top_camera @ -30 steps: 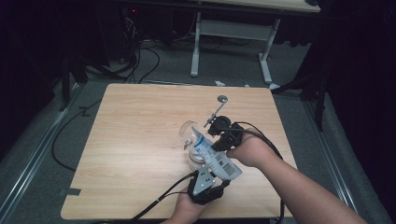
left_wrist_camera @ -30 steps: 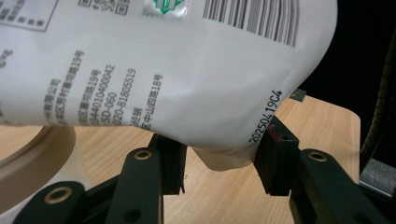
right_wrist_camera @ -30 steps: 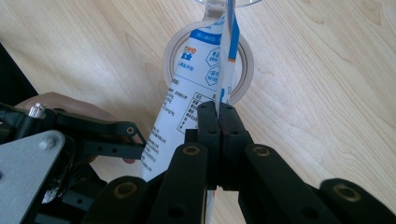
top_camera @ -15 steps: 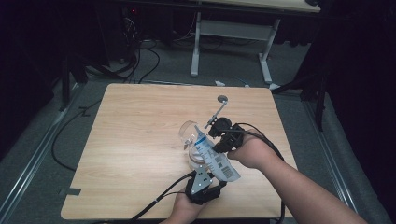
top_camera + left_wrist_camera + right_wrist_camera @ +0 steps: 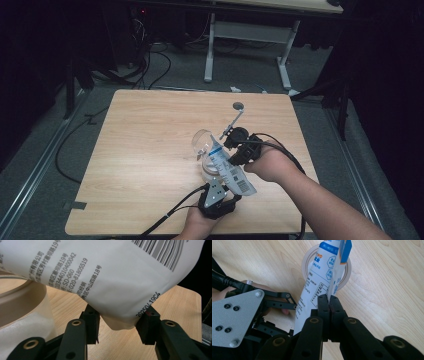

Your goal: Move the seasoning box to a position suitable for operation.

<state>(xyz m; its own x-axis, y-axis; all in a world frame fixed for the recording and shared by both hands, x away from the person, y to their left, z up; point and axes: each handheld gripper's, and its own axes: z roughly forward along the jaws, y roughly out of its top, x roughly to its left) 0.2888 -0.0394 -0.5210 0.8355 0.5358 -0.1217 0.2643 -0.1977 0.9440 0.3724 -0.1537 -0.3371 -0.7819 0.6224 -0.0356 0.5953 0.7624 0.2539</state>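
White and blue, the pouch (image 5: pixel 227 167) hangs tilted over a clear glass bowl (image 5: pixel 205 150) on the wooden table (image 5: pixel 145 140), its upper end leaning over the bowl's mouth. The left gripper (image 5: pixel 120 323) has its jaws about half open, pressing on the pouch's bottom corner from both sides. The right gripper (image 5: pixel 329 303) has its jaws closed tight on a thin edge of the pouch near the top, just above the bowl. A small metal spoon (image 5: pixel 235 114) lies on the table beyond the right gripper, near the far edge.
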